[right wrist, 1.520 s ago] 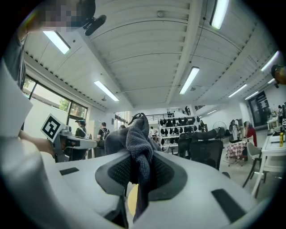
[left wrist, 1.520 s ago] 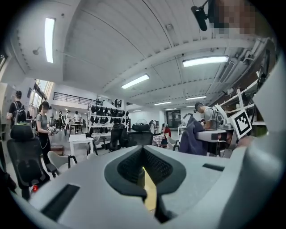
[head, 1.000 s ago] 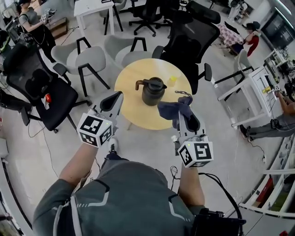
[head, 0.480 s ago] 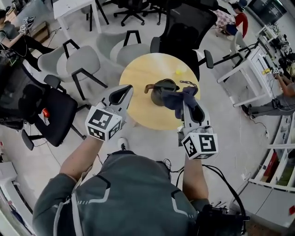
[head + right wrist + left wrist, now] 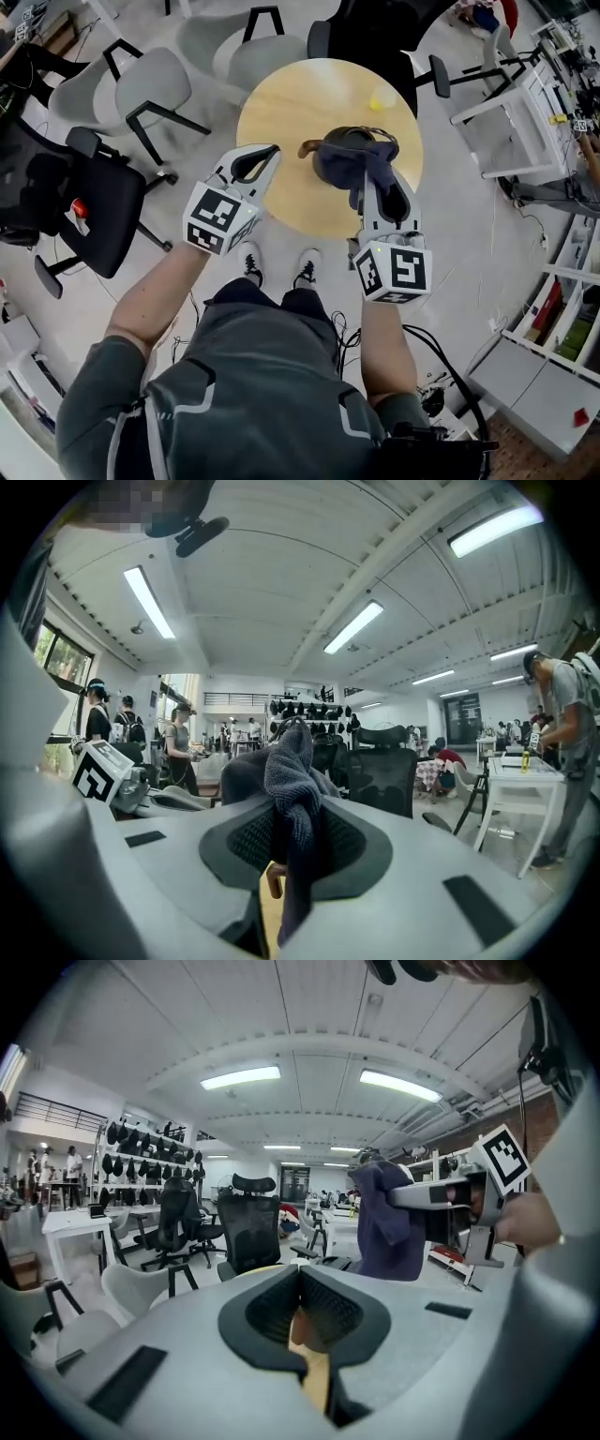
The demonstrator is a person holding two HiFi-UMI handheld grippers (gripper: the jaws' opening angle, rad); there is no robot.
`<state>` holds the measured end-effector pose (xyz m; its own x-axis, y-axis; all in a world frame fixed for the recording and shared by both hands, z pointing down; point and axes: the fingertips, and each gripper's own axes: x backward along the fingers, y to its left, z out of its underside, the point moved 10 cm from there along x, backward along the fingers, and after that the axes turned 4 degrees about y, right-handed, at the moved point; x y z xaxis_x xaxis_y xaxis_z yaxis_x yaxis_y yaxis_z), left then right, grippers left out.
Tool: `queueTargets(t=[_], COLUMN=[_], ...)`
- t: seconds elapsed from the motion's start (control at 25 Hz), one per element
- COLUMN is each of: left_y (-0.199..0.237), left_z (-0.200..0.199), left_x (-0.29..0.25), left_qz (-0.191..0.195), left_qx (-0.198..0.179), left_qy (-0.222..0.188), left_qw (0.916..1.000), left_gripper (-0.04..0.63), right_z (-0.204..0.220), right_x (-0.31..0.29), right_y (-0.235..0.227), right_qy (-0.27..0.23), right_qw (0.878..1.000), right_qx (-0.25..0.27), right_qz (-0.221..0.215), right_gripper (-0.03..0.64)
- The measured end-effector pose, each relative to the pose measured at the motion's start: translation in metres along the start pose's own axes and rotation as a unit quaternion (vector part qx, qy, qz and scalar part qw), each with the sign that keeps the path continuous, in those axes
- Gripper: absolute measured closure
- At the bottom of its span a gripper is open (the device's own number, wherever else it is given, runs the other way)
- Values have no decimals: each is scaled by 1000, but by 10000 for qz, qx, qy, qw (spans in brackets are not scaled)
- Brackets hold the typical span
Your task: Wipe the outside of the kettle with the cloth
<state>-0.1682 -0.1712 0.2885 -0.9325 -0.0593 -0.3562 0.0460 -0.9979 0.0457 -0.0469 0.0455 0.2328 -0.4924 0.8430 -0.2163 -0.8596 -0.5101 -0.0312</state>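
Apparently early stage: right gripper point(image 5: 373, 183) has its fingers clamped on the dark blue cloth point(image 5: 364, 164), which hangs over the near side of the kettle point(image 5: 330, 157) on the round tabletop point(image 5: 291, 103). Most of the outside probably still needs wiping. Left gripper point(image 5: 272, 152) has its fingers closed and empty, near the spout. The cloth hides the kettle's right side, so actual contact is unclear.

A dark kettle point(image 5: 332, 159) stands on the round wooden table point(image 5: 281, 108), its brown spout towards the left gripper point(image 5: 266, 157); the right gripper point(image 5: 372, 184) holds a dark blue cloth point(image 5: 368, 167) draped over the kettle's other side.
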Motion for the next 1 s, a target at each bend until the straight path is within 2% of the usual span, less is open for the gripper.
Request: queueTargets(t=[0.2, 0.32, 0.4, 0.6, 0.8, 1.0], left_y=[-3, -2, 0, 3, 2, 2], left_z=[30, 46, 58, 72, 78, 86], left_x=[-35, -53, -56, -68, -74, -78], left_qz=[6, 73, 69, 4, 69, 91], left_qx=[87, 12, 96, 234, 253, 197], left_qy=[335, 429, 467, 460, 386, 398], left_qw=[9994, 9991, 9988, 9987, 9989, 9990], left_gripper=[586, 586, 586, 586, 586, 586], right_z=[44, 71, 92, 124, 139, 162], right_x=[-32, -47, -53, -69, -72, -77], right_y=[-2, -2, 5, 10, 16, 22], right_qy=[216, 288, 358, 453, 351, 461], right_qw=[9996, 9990, 9984, 9977, 9978, 9962], right_qx=[-158, -320, -419, -441, -335, -422], right_qz=[-25, 75, 120, 260, 457, 599], right_gripper=[523, 523, 523, 523, 522, 523])
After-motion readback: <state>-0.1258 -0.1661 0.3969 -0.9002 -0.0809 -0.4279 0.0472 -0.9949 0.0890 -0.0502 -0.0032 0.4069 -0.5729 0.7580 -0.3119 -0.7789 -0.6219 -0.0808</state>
